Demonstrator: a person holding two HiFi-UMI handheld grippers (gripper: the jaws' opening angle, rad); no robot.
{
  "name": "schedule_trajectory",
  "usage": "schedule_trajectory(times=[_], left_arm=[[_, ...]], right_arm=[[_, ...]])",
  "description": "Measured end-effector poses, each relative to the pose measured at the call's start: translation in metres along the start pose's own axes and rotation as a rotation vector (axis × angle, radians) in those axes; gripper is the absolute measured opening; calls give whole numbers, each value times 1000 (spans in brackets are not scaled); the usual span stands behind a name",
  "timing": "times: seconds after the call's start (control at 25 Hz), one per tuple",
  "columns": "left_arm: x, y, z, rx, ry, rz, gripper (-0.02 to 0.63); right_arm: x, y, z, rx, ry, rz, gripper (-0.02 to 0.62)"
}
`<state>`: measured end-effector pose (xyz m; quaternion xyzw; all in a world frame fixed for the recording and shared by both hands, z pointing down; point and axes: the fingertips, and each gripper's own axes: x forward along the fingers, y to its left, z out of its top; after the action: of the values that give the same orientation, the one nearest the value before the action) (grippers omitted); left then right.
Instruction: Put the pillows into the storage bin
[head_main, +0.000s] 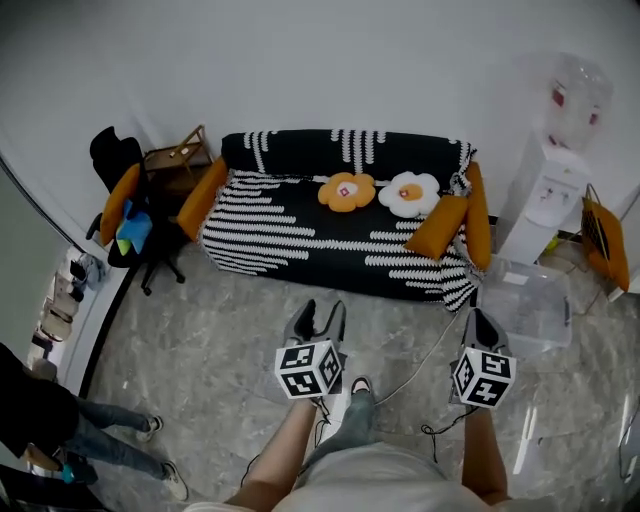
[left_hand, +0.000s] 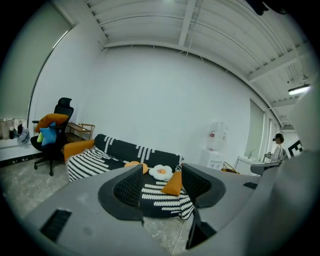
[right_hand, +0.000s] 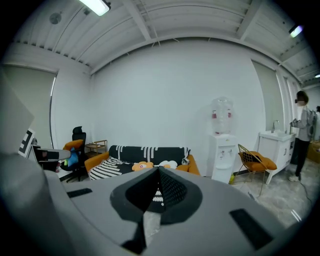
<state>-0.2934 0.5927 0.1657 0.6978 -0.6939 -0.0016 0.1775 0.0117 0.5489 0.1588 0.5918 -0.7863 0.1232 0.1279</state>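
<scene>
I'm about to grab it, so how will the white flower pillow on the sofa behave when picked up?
The white flower pillow looks plump and lobed, so it probably squashes and droops at the petals. Being stuffed fabric, it is likely light and unlikely to slip.

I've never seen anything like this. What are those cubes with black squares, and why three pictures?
No robot here: a person holds a two-jaw gripper in each hand, and the marker cubes are part of them. One picture comes from a camera on the person's head, looking down; the others come from cameras riding on each gripper. The left gripper is open, the right gripper shut, both empty. On the black-and-white striped sofa sit an orange flower-shaped pillow, a white flower-shaped pillow and an orange rectangular pillow. The clear plastic storage bin stands on the floor at the right.
</scene>
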Motion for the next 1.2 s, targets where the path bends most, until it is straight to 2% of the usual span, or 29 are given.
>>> schedule_trajectory(times=[0.28,0.56,0.76,0.96,1.2], left_arm=[[96,46,51,-21,-19,-16,235],[178,102,78,-59,-12,-11,235],[227,113,76,-77,37,-34,235],[273,106,79,-56,69,-55,235],[339,103,83,-45,82,-25,235]], right_arm=[[102,32,62,-7,-9,18,2],[186,69,81,-9,21,46,2],[220,54,81,20,63,-6,2],[254,24,86,50,74,-55,2],[330,-1,102,66,74,-17,2]])
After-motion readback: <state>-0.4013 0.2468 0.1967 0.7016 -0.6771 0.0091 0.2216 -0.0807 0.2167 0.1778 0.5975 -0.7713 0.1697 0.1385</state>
